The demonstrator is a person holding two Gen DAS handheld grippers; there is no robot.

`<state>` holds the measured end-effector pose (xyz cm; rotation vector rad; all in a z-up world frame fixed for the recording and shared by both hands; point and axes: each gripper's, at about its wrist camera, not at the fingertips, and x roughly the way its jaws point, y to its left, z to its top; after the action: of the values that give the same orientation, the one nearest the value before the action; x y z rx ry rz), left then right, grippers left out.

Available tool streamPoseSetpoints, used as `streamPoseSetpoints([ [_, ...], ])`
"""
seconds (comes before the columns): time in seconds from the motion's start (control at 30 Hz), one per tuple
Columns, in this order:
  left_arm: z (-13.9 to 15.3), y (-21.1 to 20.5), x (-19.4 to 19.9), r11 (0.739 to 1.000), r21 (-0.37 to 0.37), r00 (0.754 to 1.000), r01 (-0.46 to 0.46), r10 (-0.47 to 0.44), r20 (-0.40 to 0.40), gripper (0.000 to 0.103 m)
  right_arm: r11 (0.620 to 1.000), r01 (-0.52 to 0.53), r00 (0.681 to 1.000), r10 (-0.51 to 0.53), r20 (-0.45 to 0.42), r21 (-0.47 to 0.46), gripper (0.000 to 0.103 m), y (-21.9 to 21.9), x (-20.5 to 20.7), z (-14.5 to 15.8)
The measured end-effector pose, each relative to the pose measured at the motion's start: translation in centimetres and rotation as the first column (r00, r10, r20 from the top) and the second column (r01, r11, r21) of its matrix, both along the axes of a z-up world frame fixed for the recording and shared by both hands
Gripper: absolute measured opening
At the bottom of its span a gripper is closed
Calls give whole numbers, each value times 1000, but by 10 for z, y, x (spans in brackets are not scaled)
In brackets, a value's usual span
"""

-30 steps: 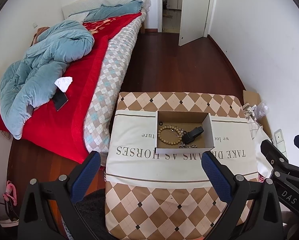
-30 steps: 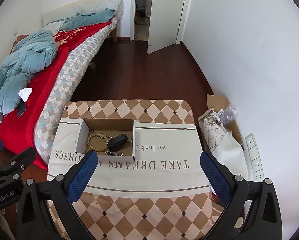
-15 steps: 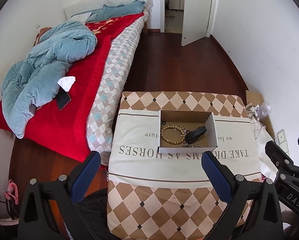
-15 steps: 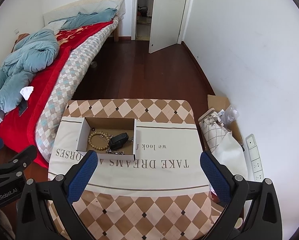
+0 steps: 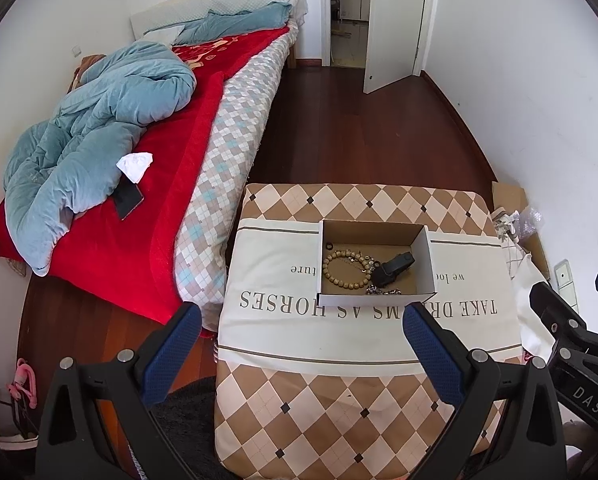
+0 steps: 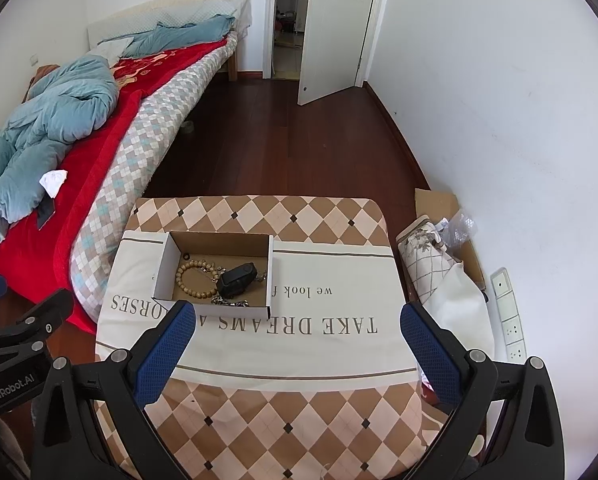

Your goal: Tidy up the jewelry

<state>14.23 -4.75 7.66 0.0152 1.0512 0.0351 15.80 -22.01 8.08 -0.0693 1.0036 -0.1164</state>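
Ahead of your left claw, one cardboard box holds one bead bracelet, one black case and one chain. Both your claws gape wide and empty, the right claw just right of the box.

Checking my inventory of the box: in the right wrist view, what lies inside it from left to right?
Small black ring → tan wooden bead bracelet → black oblong case, all inside the open cardboard box.

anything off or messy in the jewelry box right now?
Slightly. Inside the cardboard box, a black case lies tilted, its end overlapping the wooden bead bracelet, with a metal chain bunched against the near wall. A small dark ring sits apart. Nothing spilled outside the box.
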Motion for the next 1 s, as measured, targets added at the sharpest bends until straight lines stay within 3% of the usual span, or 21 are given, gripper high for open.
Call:
streamPoseSetpoints([
  [1.0,11,-2,-6,1000,9,1000,-5,4,28,103,1000,19,1000,-19,9,4,103,-5,-5,6],
])
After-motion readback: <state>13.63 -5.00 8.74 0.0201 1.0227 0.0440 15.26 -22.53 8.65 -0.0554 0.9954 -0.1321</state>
